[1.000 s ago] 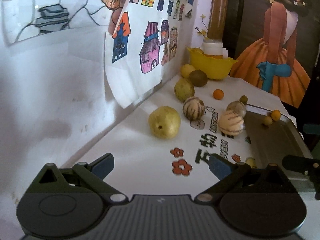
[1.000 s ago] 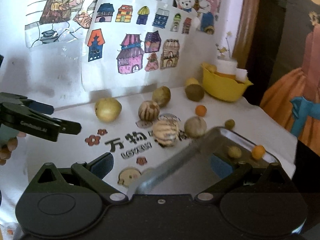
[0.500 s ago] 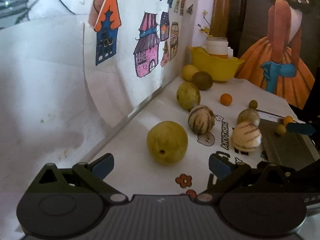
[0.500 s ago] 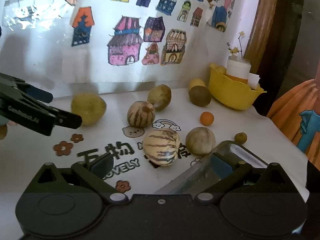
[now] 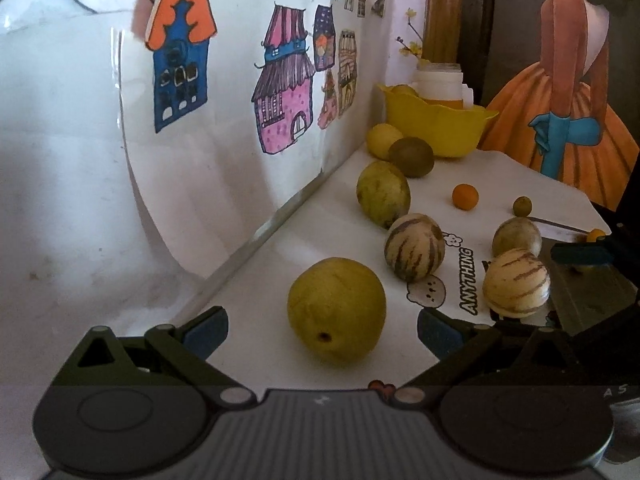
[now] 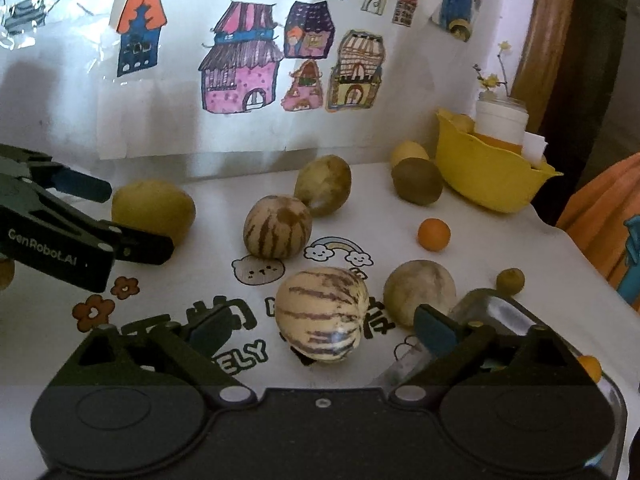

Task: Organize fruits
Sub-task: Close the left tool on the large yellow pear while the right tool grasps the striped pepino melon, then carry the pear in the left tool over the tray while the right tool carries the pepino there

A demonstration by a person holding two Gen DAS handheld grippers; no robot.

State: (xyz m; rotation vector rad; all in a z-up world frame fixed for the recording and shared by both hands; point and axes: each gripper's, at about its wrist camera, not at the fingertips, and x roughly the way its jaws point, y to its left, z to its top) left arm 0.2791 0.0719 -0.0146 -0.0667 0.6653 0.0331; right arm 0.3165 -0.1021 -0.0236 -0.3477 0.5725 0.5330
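A yellow-green round fruit (image 5: 336, 312) lies on the white printed mat between the fingers of my left gripper (image 5: 322, 332), which is open and not touching it. In the right wrist view a cream fruit with purple stripes (image 6: 322, 316) sits between the fingers of my right gripper (image 6: 322, 328). Its jaws are closing, and the pads stand clear of the fruit. The left gripper (image 6: 140, 220) also shows at the left of that view, around the yellow-green fruit (image 6: 154, 210).
Further fruits lie on the mat: a second striped one (image 6: 278, 226), a pale round one (image 6: 420, 292), a brown one (image 6: 416, 180) and a small orange one (image 6: 434, 234). A metal tray (image 6: 492, 312) lies at right. A yellow bowl (image 6: 488, 176) stands behind, by the wall.
Both grippers moved forward and lower toward the fruits. The yellow-green fruit now lies between the left fingers, the striped one between the right fingers, which have narrowed slightly.
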